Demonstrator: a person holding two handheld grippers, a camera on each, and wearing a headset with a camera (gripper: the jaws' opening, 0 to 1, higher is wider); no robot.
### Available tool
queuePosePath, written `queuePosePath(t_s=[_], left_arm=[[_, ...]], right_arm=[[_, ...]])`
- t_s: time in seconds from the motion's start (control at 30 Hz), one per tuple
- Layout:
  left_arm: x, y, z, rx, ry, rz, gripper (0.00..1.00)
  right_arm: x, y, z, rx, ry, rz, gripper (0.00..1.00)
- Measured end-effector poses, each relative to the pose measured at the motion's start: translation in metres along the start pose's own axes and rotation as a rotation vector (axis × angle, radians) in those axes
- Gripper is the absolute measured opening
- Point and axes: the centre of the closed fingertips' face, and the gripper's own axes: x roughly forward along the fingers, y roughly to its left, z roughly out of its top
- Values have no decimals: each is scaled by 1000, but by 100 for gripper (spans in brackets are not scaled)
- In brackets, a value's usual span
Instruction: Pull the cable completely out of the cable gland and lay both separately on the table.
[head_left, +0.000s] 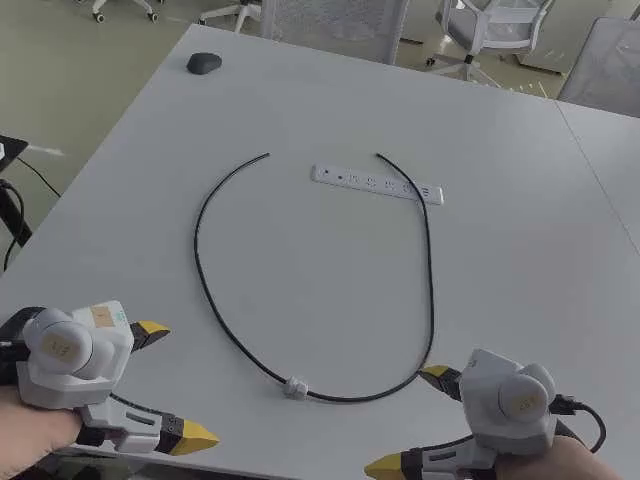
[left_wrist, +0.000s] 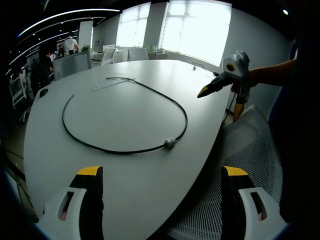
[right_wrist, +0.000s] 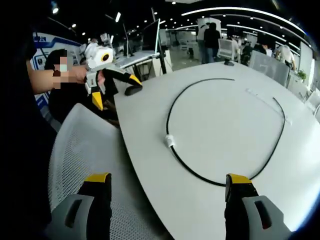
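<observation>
On the table (head_left: 300, 110), the gland (head_left: 295, 388) sits threaded on the looped cable (head_left: 200, 262), left gripper (head_left: 190, 382) to its left and right gripper (head_left: 397, 419) to its right, both spread wide, empty.

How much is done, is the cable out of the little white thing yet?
Nothing looks done yet. The white cable gland sits threaded on the black cable, which lies looped on the table. Nothing is in hand: the left claw and right claw are open, near the table's front edge. Left: grip both, pull the cable out, lay them apart.
</observation>
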Motion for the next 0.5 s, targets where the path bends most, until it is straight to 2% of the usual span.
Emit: queuePosePath(t_s=[0.4,0.5], left_arm=[[-1,1,0,4,8,-6,97],[0,0,-1,6,9,-8,97]], right_arm=[[8,-1,2,-7,19,3,92],[11,-3,1,17,32,3,90]])
